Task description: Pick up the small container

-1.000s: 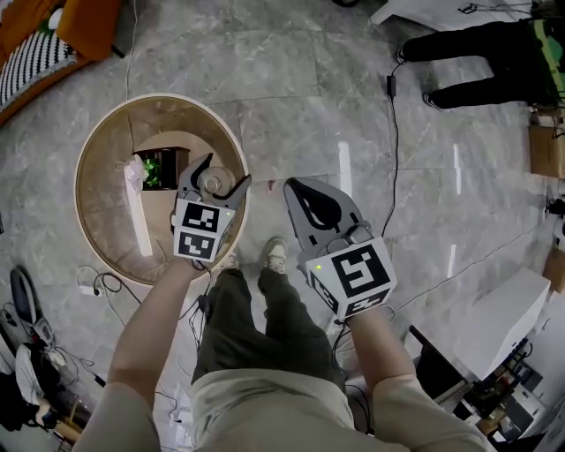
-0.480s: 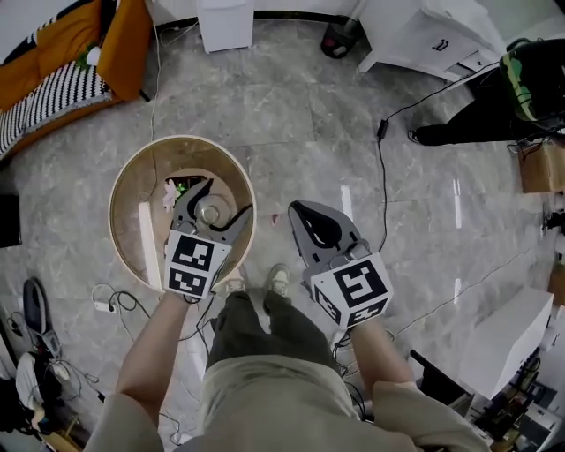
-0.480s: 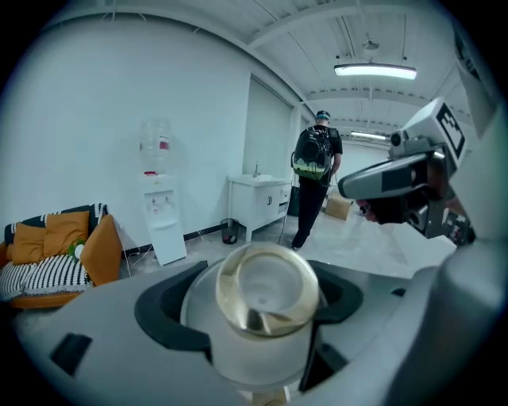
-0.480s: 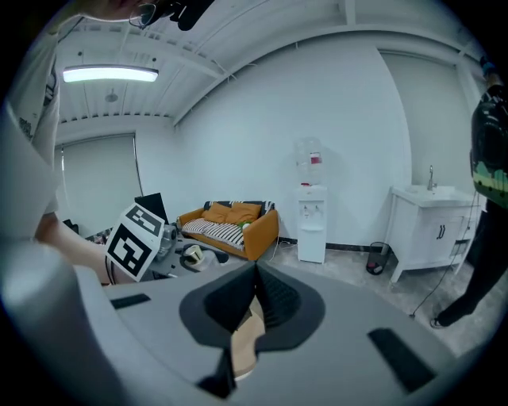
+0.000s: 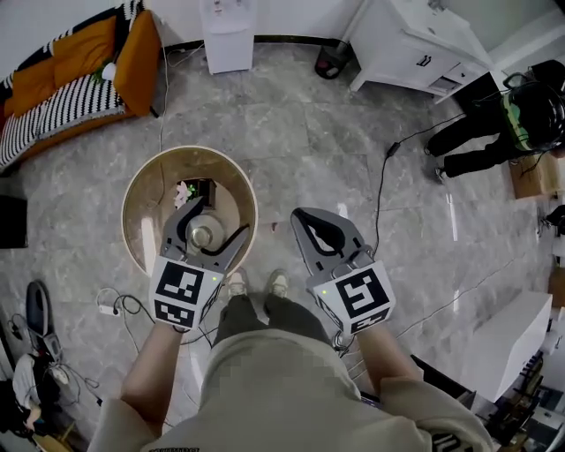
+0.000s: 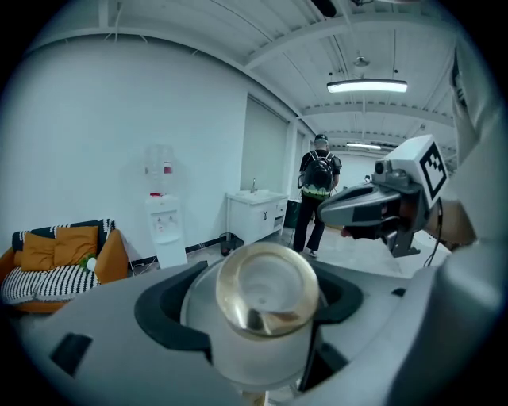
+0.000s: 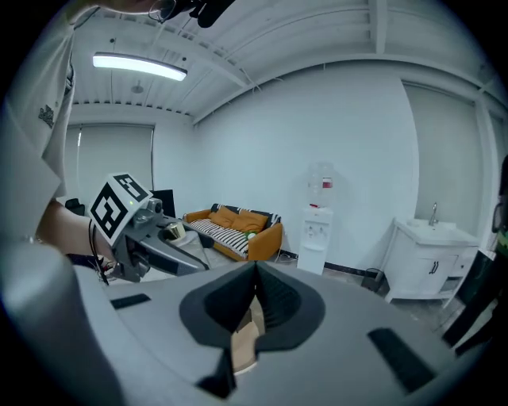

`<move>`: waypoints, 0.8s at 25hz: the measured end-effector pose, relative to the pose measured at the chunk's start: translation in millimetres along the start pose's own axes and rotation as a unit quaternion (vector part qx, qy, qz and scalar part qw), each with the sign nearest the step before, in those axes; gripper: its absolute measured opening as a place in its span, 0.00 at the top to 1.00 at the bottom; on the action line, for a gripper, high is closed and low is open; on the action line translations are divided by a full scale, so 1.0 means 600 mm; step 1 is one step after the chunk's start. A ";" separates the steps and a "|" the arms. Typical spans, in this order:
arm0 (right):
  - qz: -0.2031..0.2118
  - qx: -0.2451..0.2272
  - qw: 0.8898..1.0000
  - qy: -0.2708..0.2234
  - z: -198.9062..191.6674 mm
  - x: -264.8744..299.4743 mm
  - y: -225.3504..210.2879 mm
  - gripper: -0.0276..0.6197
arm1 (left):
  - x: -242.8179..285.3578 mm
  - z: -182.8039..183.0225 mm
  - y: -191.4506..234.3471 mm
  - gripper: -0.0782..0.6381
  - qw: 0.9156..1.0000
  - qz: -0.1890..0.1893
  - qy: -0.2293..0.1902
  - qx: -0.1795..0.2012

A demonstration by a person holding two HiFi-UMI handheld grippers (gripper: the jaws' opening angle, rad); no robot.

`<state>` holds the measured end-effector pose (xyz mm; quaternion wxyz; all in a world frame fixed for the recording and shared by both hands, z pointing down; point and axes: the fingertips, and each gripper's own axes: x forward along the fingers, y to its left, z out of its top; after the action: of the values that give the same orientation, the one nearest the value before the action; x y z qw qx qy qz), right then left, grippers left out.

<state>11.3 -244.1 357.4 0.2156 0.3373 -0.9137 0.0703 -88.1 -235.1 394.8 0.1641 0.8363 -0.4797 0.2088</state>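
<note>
The small container (image 5: 202, 237), a clear jar with a gold rim, sits between the jaws of my left gripper (image 5: 205, 228), which is shut on it above the round wooden table (image 5: 141, 212). In the left gripper view the container (image 6: 266, 305) fills the middle, its mouth facing the camera, and the left gripper (image 6: 266, 317) clasps its sides. My right gripper (image 5: 305, 216) hangs to the right over the floor, shut with nothing in it. In its own view the right gripper (image 7: 255, 273) has its pads pressed together, and the left gripper (image 7: 151, 238) shows at the left.
A small green item (image 5: 190, 190) lies on the table. An orange sofa (image 5: 71, 66), a water dispenser (image 5: 228, 26) and a white cabinet (image 5: 415, 44) line the far wall. A person in black (image 5: 494, 124) stands at the right. A cable (image 5: 381, 194) runs over the marble floor.
Both grippers and the held container have risen away from the table, which now looks smaller and farther. More of the room shows. The right gripper stays shut.
</note>
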 end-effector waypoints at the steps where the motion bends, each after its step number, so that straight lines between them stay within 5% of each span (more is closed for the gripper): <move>1: 0.002 -0.002 1.000 0.002 0.001 -0.007 0.010 0.96 | -0.017 0.002 -0.006 0.40 1.000 -0.001 0.000 0.000; 20: 0.042 -0.014 0.999 -0.008 0.016 -0.072 0.138 0.96 | -0.169 -0.050 -0.080 0.40 0.999 0.008 0.030 0.011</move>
<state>-16.3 -158.4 331.3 0.2097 0.2961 -0.9297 0.0635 -98.1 -123.2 365.3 0.1679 0.8274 -0.4790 0.2402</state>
